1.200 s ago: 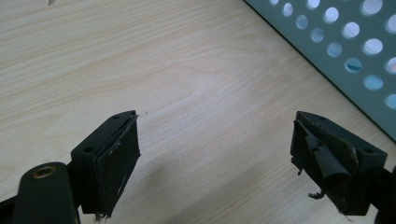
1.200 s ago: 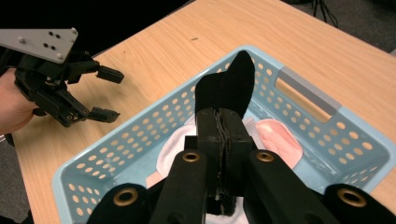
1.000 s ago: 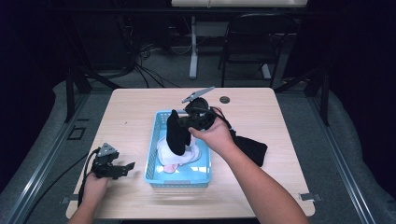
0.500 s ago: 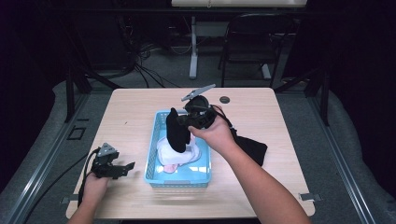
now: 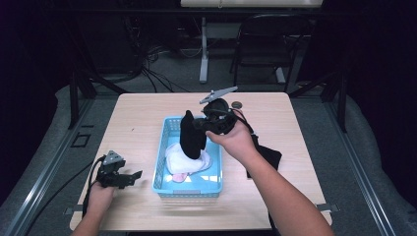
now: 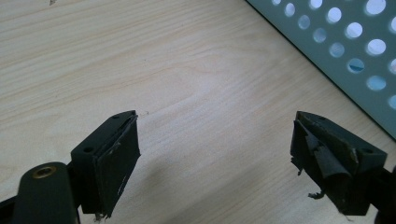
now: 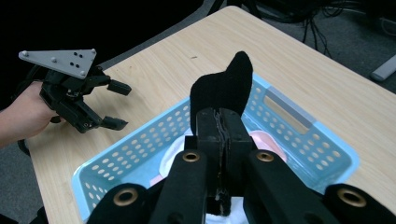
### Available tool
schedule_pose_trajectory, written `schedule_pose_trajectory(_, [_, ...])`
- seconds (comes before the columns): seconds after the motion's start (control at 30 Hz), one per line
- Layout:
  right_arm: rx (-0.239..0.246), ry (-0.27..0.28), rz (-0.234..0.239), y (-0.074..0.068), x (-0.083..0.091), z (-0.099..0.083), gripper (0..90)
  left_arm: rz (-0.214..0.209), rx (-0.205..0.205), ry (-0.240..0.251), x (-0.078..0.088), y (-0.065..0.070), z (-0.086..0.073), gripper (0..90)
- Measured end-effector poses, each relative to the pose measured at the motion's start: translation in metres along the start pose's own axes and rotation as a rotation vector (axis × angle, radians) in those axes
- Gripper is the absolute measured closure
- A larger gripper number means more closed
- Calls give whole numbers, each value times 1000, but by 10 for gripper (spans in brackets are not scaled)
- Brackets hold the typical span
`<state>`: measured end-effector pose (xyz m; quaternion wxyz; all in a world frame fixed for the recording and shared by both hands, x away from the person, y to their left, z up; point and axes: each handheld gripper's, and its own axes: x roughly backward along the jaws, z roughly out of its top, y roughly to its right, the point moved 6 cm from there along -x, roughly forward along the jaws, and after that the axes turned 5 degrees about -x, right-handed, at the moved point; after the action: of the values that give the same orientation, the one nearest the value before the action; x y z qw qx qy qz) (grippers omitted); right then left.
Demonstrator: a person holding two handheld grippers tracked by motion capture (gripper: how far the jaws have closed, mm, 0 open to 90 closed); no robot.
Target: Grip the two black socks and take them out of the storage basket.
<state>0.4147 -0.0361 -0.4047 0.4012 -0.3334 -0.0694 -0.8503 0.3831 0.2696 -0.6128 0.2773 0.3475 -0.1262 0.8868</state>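
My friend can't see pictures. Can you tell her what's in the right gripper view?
The right tongs pinch a black sock above a blue basket of pale laundry. Beyond it, a hand holds the left tongs open over the wooden table.

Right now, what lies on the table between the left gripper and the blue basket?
Nothing: in the high view, bare wooden table separates the left gripper from the blue basket. The left gripper view shows the same bare wood up to the basket's wall.

No legible text, label, brand, number or sign found on any surface inspected: counter (image 5: 147, 113), blue basket (image 5: 164, 147), and the fabric items all unmarked.
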Motion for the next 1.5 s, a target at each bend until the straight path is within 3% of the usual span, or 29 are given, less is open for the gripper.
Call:
schedule_pose_trajectory(0.47, [-55,60,-81,40,59,-11,884,0,-4,-8,0,1,-1,156])
schedule_pose_trajectory(0.93, [-140,84,-157,78,89,-41,884,6,-1,-11,1,1,-3,156])
schedule_pose_trajectory(1.17, [-176,75,-192,93,93,-63,884,6,-1,-13,0,1,-3,156])
schedule_pose_trajectory(1.5, [-261,46,-201,109,77,-112,884,6,-1,-17,0,1,-3,156])
